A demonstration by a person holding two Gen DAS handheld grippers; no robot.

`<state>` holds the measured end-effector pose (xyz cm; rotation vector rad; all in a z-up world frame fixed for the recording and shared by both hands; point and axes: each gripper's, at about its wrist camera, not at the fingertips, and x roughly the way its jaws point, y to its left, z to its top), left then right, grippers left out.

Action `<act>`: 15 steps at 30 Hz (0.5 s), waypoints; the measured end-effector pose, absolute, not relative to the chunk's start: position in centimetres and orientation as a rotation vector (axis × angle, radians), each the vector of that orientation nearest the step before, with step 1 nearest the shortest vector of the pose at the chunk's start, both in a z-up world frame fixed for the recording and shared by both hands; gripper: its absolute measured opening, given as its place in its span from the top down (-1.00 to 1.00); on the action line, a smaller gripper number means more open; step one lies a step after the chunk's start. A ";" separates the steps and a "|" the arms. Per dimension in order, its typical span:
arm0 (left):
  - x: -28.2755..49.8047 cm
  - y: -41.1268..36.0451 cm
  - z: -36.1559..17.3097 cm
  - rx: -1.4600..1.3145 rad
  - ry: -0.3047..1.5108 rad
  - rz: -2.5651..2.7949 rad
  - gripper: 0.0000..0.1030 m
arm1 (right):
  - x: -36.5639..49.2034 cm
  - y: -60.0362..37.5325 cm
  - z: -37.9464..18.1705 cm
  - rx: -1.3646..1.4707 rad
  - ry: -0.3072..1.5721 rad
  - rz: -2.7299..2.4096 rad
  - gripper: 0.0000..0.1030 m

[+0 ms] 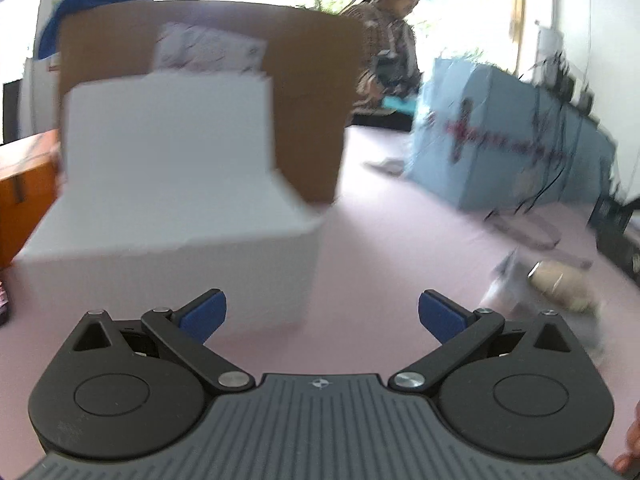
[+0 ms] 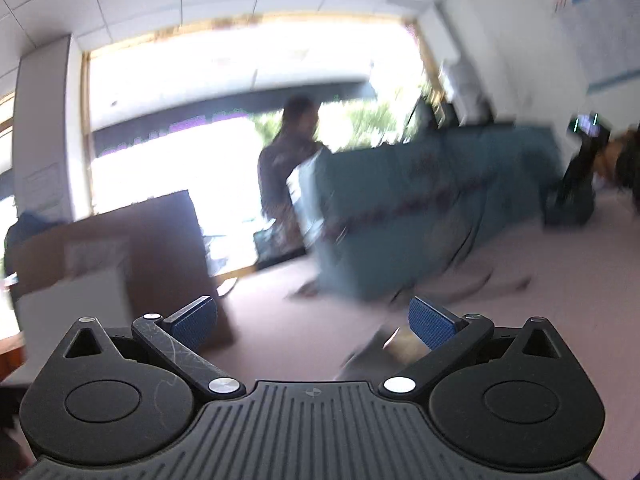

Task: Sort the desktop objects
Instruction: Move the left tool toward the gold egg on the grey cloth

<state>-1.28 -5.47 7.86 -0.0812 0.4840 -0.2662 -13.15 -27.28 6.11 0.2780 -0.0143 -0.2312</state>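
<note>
2 grippers, left gripper [image 1: 322, 316] and right gripper [image 2: 313, 320], jaws wide, empty; blur may make you clip the white box [image 1: 172, 216].

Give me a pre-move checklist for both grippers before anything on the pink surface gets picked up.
1. Left gripper open and empty: ok.
2. Right gripper open and empty: ok.
3. White box ahead of the left gripper, open flap up, standing in front of the cardboard box: ok.
4. Beige cylindrical item lying on the pink surface to the right: seen, but what it is: cannot tell.
5. Views sharp enough to aim: not ok, both are motion-blurred.
6. Contents of the white box: cannot tell.
</note>
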 end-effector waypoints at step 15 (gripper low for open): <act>5.1 -19.6 8.3 -0.033 0.585 -0.635 -1.00 | -11.6 -35.2 2.8 0.057 0.119 -0.498 -1.00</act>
